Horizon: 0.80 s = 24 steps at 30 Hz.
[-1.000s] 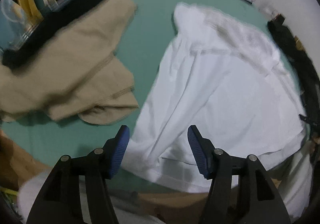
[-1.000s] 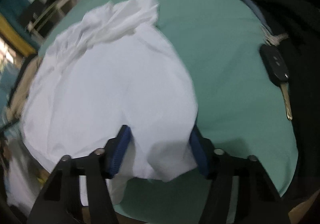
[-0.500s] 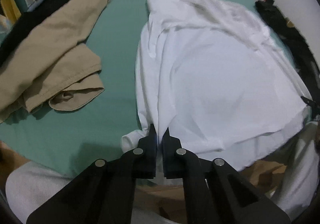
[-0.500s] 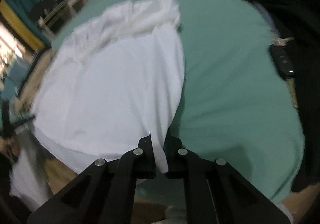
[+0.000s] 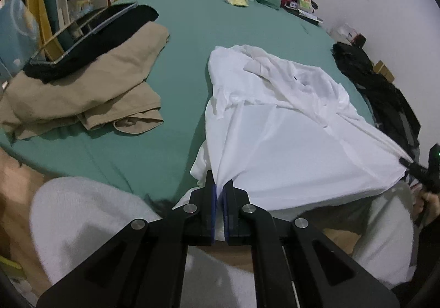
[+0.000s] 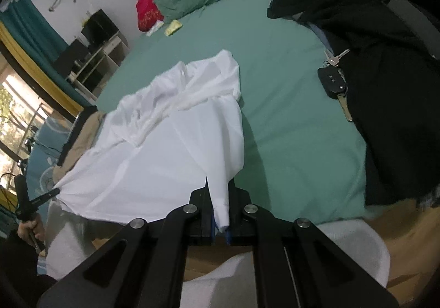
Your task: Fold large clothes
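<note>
Shirt [image 5: 288,140] hem pinched in my left tongs [image 5: 219,192] and right tongs [image 6: 220,211]; raised off bed [image 5: 192,41], no fold made yet.

The right gripper [image 6: 219,214] pinches the near corner of the white shirt [image 6: 170,148], which lies spread on the green bed [image 6: 288,115], a car key [image 6: 334,82] to the shirt's right.

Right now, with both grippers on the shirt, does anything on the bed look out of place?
Yes. A car key lies on the sheet to the right of the white shirt, against the black clothes. The shirt's collar end is bunched, not flat. Both the left gripper and right gripper pinch hem corners.
</note>
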### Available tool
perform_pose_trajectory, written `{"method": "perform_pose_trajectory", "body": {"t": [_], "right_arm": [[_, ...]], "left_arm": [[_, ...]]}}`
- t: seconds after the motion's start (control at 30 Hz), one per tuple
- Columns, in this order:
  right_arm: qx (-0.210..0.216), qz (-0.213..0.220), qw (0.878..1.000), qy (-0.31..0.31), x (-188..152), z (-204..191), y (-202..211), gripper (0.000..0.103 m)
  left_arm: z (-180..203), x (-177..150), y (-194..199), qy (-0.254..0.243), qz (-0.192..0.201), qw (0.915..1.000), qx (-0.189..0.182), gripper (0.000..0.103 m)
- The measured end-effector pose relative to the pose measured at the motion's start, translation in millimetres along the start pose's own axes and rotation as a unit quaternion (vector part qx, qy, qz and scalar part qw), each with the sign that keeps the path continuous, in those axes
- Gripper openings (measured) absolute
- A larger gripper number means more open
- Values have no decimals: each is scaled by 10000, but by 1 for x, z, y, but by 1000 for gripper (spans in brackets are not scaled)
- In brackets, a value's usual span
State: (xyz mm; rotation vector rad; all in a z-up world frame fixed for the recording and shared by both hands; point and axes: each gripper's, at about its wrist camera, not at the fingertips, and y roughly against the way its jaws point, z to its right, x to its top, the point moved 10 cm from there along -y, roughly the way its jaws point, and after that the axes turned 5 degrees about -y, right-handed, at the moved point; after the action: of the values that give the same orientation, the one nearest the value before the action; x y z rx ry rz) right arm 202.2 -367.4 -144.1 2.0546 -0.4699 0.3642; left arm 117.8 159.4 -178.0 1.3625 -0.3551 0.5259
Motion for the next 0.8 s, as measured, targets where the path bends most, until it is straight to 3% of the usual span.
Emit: {"method": "perform_pose_trajectory", "body": {"t": [0.17,0.27,0.4,0.57,0.8], "right_arm": [[90,287,9995,88,15,-19,9,5],[182,491,9984,216,35,-30,18,5],[333,793,9955,411,89,-47,18,5],[457,964,9931,494,158,-53,-6,5],[460,807,9945,478,241,-45,-91,5]], "left_arm": [[1,22,14,84,187,9997,-94,4],[5,58,19,13,517,9986,-133,4],[12,120,20,-222,954,9951,-109,4],[8,185,-8,-185,1228,9922,-94,4],[-7,253,-91,282,1156,9927,-191,5]]}}
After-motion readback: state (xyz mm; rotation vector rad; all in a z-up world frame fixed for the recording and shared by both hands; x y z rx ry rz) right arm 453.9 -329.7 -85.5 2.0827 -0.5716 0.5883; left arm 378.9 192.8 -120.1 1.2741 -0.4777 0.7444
